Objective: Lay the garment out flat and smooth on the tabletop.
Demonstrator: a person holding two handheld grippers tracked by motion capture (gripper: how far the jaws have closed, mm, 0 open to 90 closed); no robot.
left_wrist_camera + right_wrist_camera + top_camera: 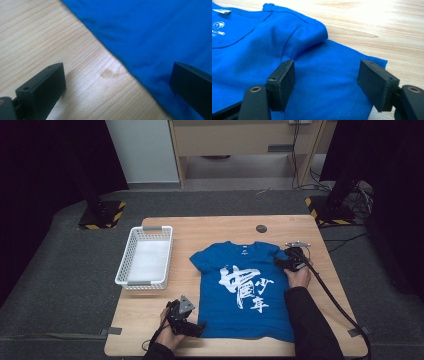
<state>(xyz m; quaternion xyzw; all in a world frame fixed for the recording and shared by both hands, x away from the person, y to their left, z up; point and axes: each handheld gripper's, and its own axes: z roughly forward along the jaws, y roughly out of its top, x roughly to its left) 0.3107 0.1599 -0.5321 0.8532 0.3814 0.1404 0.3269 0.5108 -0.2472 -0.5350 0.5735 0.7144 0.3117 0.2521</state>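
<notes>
A blue T-shirt (245, 290) with white print lies flat on the wooden table (220, 226), collar toward the far side. My left gripper (199, 329) rests at the shirt's near left corner. In the left gripper view it (117, 68) stands open, one jaw over bare wood and the other over the blue shirt (150, 30). My right gripper (280, 262) is at the right sleeve. In the right gripper view it (326, 63) is open, and the sleeve (332, 82) lies between its jaws, which do not press on it.
A white mesh basket (122, 265) stands on the table to the left of the shirt. A small dark disc (261, 228) sits near the table's far edge. Stand bases with yellow-black stripes (100, 215) rest on the floor at both far corners.
</notes>
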